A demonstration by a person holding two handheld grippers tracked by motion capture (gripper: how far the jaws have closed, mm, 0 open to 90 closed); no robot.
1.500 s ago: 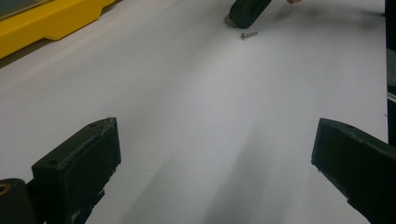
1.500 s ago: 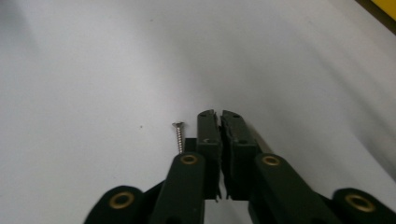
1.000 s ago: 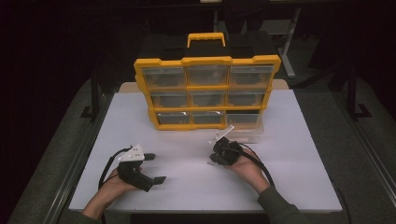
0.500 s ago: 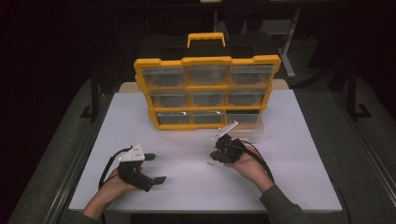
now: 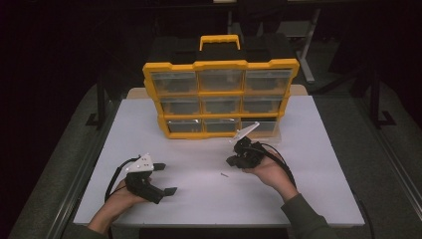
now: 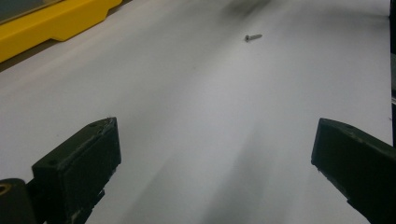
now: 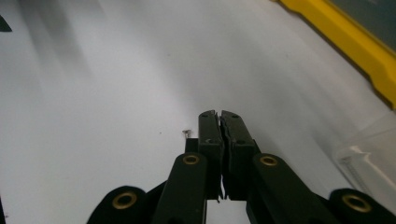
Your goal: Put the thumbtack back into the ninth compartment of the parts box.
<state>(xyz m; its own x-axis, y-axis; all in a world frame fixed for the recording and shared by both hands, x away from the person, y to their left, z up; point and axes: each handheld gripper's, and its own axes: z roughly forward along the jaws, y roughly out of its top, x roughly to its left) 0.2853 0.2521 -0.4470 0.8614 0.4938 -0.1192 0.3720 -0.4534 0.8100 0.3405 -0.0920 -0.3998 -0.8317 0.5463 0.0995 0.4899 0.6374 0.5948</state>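
Note:
A yellow organizer (image 5: 221, 99) with clear drawers stands at the back of the white table (image 5: 318, 164). Its bottom right drawer (image 5: 259, 128) is pulled out a little. A small screw (image 5: 224, 175) lies on the table in front of it. My right gripper (image 5: 233, 160) is shut just right of the screw, tips low over the table. In the right gripper view the shut jaws (image 7: 218, 114) have the screw (image 7: 187, 132) just to their left. My left gripper (image 5: 166, 178) rests open near the front left. The left gripper (image 6: 217, 140) faces the screw (image 6: 253, 37) from far off.
The organizer's yellow base (image 6: 51, 25) runs along the left gripper view's top left. In the right gripper view the organizer's yellow edge (image 7: 355, 42) is at the right, with the clear drawer (image 7: 373, 158) below it. Dark floor surrounds the table.
My right hand has shifted slightly to the right and turned a little in front of the drawer. The left gripper has stayed where it was.

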